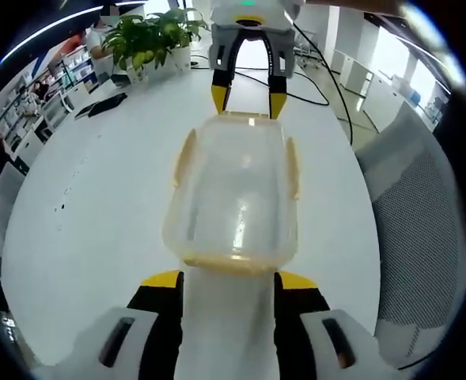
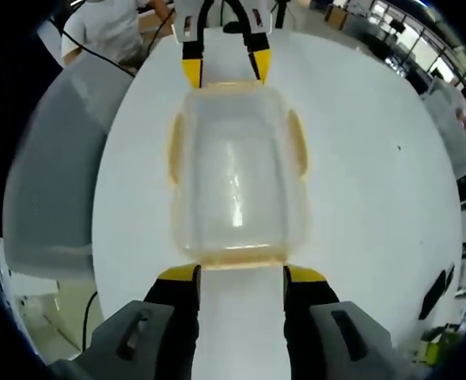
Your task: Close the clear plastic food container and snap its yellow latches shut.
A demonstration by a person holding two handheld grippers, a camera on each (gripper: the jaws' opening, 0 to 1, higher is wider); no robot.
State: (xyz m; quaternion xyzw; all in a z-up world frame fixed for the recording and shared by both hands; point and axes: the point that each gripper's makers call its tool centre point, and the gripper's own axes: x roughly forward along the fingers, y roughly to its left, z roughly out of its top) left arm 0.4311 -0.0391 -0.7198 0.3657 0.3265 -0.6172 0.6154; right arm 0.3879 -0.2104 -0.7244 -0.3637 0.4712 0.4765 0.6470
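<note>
Flanking the container (image 1: 234,202) end-on on the table (image 1: 98,198).
Long axis runs gripper to gripper; left gripper (image 1: 229,283) and right gripper (image 2: 241,275) both open, each just short of an end latch.

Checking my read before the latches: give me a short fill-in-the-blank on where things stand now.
1. The clear container rests on a ____ table.
2. Its latches are coloured ____.
3. The left hand-held gripper and right hand-held gripper face the container from ____ ends.
4. Both hand-held grippers' jaws are ____.

Missing words: white; yellow; opposite; open
</note>
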